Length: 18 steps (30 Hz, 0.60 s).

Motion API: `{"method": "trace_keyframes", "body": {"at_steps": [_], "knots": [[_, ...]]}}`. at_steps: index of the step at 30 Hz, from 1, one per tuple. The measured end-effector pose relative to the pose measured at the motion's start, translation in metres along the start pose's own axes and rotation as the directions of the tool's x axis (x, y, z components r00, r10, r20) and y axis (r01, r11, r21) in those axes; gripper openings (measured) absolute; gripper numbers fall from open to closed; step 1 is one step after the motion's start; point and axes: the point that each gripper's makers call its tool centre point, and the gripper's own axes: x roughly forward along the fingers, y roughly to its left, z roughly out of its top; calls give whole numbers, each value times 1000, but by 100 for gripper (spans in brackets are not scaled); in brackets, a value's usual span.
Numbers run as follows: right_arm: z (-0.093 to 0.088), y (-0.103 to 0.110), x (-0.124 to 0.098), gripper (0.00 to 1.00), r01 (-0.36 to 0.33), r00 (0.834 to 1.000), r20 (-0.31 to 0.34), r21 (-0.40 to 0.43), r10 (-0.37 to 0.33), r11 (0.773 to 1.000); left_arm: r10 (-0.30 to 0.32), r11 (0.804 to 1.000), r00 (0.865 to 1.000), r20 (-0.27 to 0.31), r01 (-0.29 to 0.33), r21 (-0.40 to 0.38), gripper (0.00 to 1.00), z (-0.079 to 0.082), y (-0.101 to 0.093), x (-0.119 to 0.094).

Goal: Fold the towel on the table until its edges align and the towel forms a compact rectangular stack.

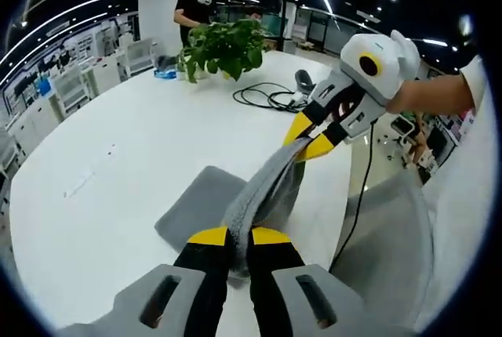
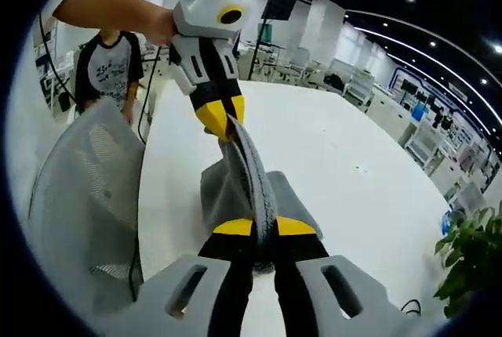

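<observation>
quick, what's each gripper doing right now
Left gripper: closed on one end of the grey terry towel, lifted off the white table.
Right gripper: closed on the towel's other end.

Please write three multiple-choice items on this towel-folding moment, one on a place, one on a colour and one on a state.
1. Where does the potted plant stand?
A. on the white table, at its far side
B. on the mesh chair
C. on the floor

2. What colour is the towel?
A. blue
B. grey
C. red

3. How is the towel held?
A. it lies flat and untouched
B. one gripper alone pinches it
C. the left gripper and the right gripper both pinch it, one edge lifted off the table

Answers: 1 A, the left gripper view shows the plant on the tabletop beyond the cables. 2 B, the cloth is grey in both views. 3 C, each view shows both pairs of yellow tips closed on the stretched edge.
</observation>
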Motion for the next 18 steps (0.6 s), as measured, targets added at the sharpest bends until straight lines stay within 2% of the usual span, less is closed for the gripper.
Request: {"method": "trace_keyframes", "body": {"at_steps": [18], "knots": [[-15,-25,32,7,-21,999,-36,-11,21,1000,11,999,1000,-23,-12,-52,8,-9,27,26]]}}
